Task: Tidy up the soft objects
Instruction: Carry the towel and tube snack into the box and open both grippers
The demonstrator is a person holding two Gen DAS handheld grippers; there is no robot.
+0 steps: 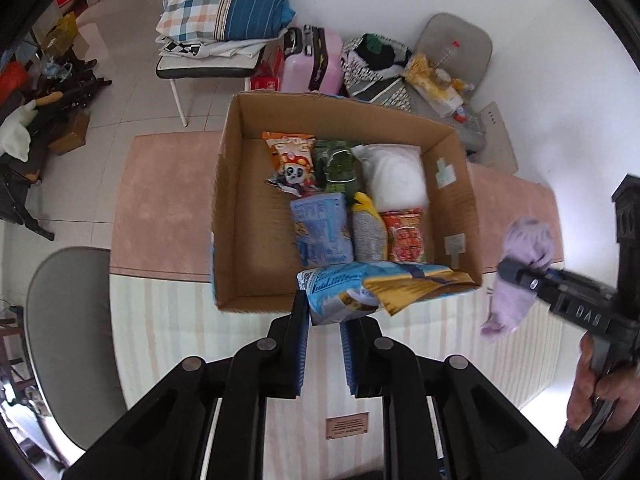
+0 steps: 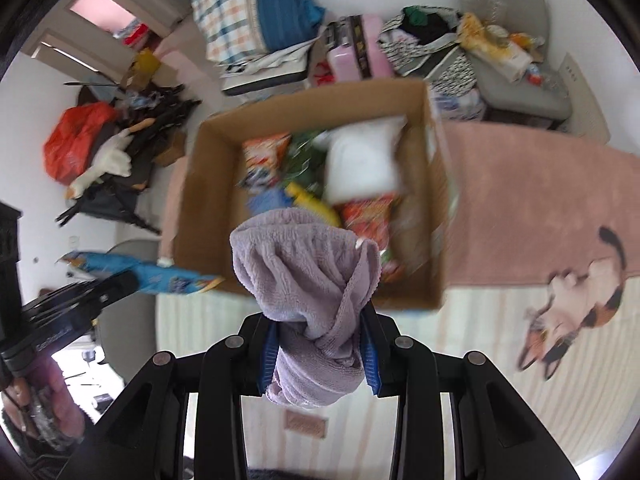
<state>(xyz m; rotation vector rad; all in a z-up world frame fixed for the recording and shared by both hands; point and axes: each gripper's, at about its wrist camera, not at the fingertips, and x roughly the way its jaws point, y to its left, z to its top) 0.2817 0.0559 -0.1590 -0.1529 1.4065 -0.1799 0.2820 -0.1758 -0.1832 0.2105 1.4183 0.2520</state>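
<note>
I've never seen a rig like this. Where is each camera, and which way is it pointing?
Left wrist: sits on the left gripper, looking along its fingers at the open brown cardboard box; it grips a blue-and-gold snack bag.
Right wrist: sits on the right gripper, facing the box with a lilac terry towel clamped.
Both share the box, and each shows the other gripper and hand.
</note>
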